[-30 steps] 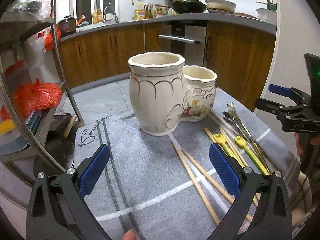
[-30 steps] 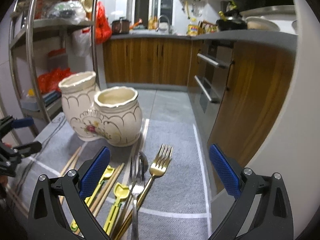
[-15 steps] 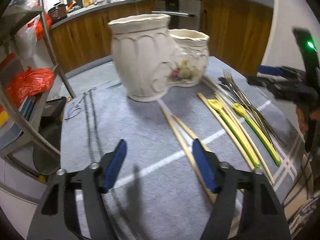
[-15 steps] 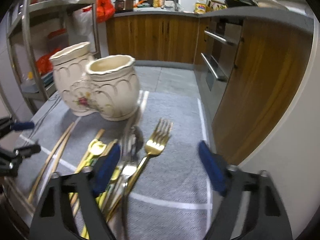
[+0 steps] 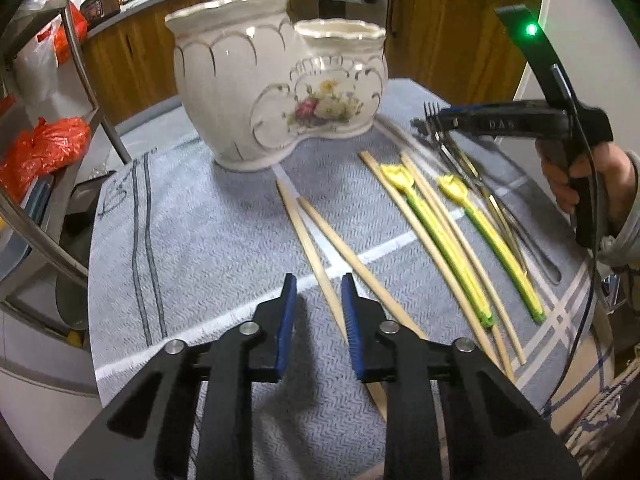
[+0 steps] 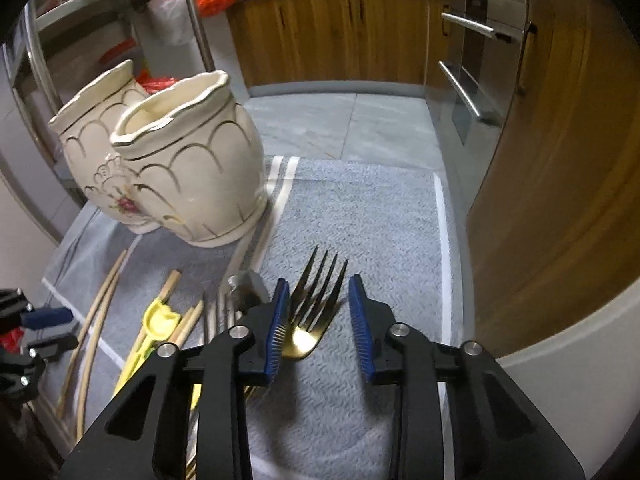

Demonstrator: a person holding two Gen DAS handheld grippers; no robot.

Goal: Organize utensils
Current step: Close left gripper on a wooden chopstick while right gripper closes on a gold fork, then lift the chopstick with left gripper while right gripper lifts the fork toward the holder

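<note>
grey cloth [image 5: 208,216] | orange bags [image 5: 38,152] – shelf | wooden cabinets [image 6: 332,36]

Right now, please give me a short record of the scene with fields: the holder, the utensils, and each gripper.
holder: cream ceramic double pot, upright on the grey cloth
utensils: chopsticks, two yellow-green spoons, gold fork, all lying flat
left gripper: jaws closing, a chopstick between them, not yet pinched
right gripper: jaws closing above the fork head, not gripping it
</note>
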